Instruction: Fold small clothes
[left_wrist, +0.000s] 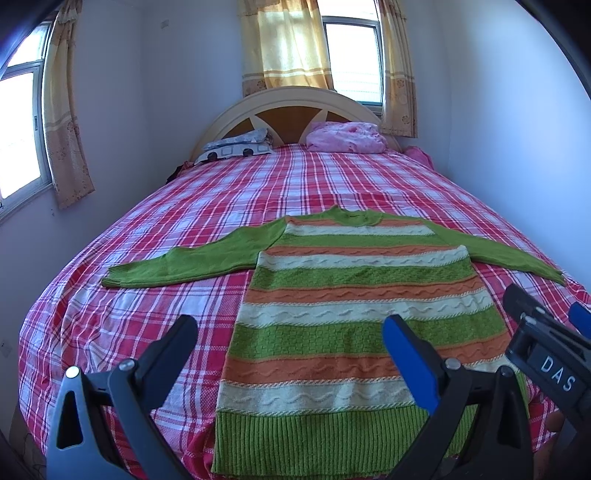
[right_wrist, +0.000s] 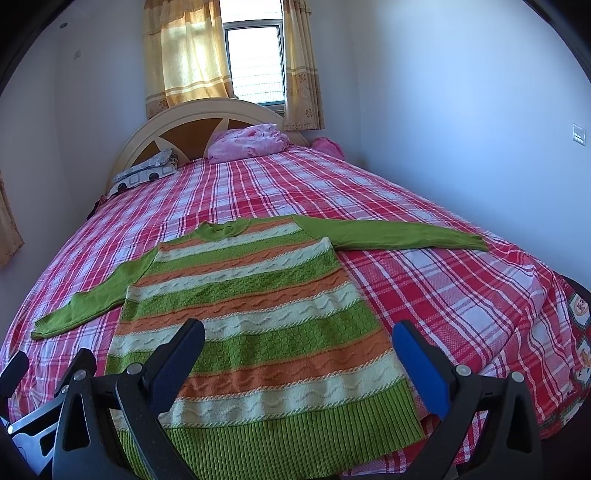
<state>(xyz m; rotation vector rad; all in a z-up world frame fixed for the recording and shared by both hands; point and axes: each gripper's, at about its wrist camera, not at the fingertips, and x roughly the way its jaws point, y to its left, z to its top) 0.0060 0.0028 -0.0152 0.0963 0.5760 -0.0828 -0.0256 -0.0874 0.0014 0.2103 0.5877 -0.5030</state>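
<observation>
A small knit sweater (left_wrist: 354, 295) with green, orange and cream stripes lies flat on the bed, hem toward me and collar away. Both green sleeves are spread out, the left one (left_wrist: 177, 266) and the right one (right_wrist: 399, 234). The sweater also shows in the right wrist view (right_wrist: 258, 314). My left gripper (left_wrist: 291, 332) is open and empty, hovering above the hem end. My right gripper (right_wrist: 299, 339) is open and empty, also above the hem end. The right gripper also shows at the right edge of the left wrist view (left_wrist: 546, 317).
The bed has a red and white plaid sheet (left_wrist: 147, 332). A pink bundle (left_wrist: 343, 137) and a patterned pillow (left_wrist: 236, 146) lie by the headboard (left_wrist: 288, 107). Walls stand close on both sides. Curtained windows (left_wrist: 351, 55) are behind the bed and on the left.
</observation>
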